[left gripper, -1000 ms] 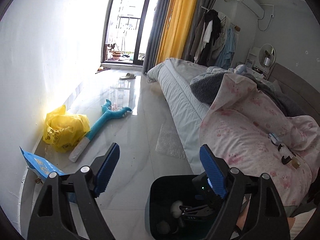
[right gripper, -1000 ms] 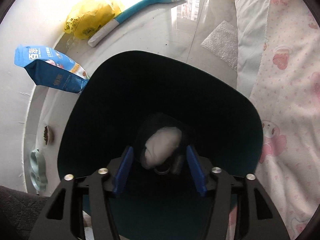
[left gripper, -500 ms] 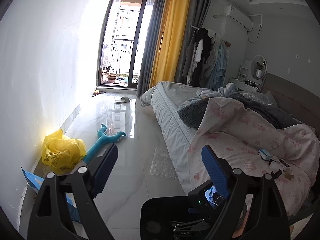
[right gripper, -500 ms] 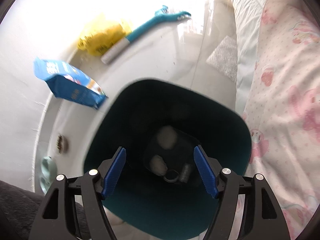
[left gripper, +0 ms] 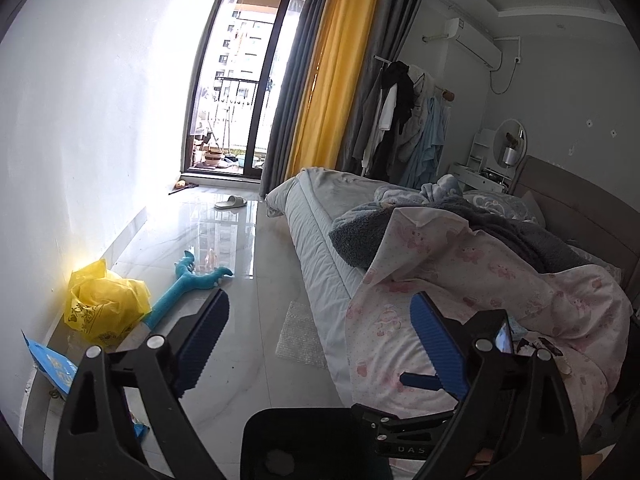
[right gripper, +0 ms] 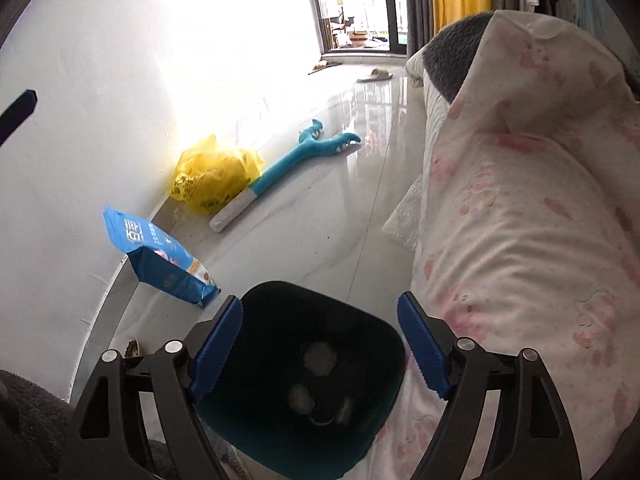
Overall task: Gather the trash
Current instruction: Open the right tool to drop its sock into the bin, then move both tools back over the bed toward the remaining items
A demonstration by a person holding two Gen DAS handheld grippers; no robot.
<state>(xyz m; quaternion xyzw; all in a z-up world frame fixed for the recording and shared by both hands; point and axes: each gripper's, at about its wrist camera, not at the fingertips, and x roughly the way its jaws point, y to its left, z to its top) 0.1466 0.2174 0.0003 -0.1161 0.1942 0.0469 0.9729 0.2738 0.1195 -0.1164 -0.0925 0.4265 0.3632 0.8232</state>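
The right claw (right gripper: pixel 320 350) hangs above the dark teal bin (right gripper: pixel 372 332), jaws opening with nothing between them; pale crumpled wads (right gripper: pixel 319 357), probably tissue, lie at the bin's bottom. The left claw (left gripper: pixel 320 344) is also opening and empty, aimed across glossy floor tiles (left gripper: pixel 248 320) toward a crinkly yellow plastic bag (left gripper: pixel 102 308) slumped against the wall
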